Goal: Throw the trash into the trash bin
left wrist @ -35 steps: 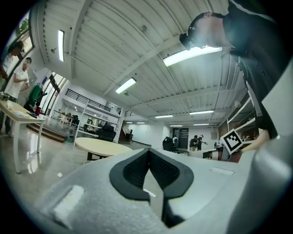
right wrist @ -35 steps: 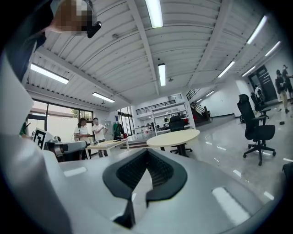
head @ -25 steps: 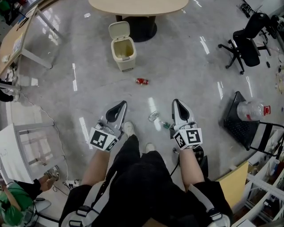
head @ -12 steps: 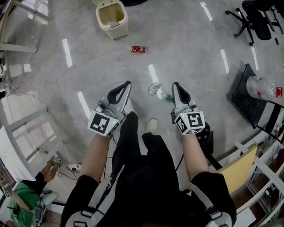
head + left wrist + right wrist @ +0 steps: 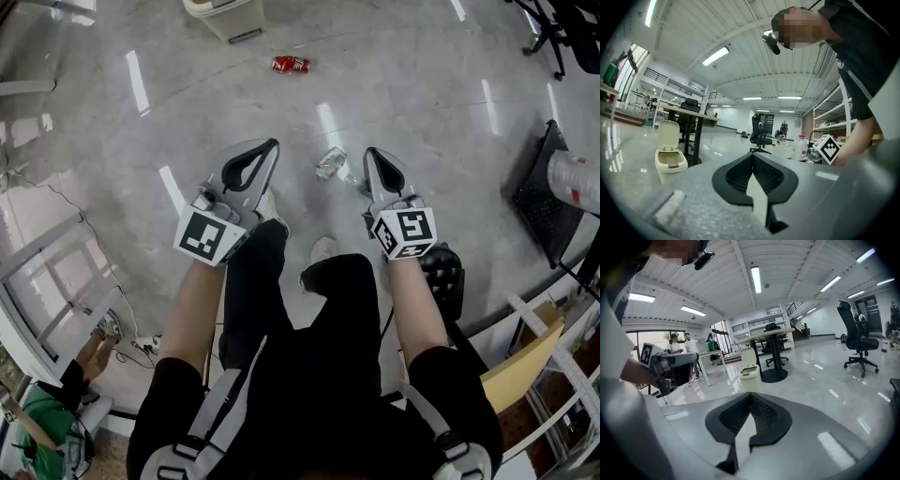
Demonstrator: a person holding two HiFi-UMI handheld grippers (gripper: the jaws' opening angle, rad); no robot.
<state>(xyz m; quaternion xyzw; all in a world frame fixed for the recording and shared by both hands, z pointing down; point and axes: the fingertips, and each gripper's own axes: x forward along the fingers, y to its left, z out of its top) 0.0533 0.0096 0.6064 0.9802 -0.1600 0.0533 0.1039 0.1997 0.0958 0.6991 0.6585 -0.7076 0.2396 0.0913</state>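
Observation:
A crushed clear plastic bottle (image 5: 330,164) lies on the grey floor between the tips of my two grippers. Farther off lies a red can (image 5: 291,65). The cream trash bin (image 5: 226,13), its lid raised, is cut off by the top edge of the head view; it also shows in the left gripper view (image 5: 670,158) and, small, in the right gripper view (image 5: 749,368). My left gripper (image 5: 270,145) is left of the bottle and my right gripper (image 5: 372,155) just right of it. Both are shut with nothing between the jaws (image 5: 752,155) (image 5: 750,394).
A black chair base (image 5: 537,193) with a clear water bottle (image 5: 576,182) stands at the right. A white frame (image 5: 42,272) is at the left. A table on a black pedestal (image 5: 774,355) stands behind the bin, with office chairs (image 5: 857,341) (image 5: 760,133) beyond.
Both grippers have sunk toward the floor. In the head view the bin, can and bottle have slid toward the top, and the bottle now lies level with the gripper tips.

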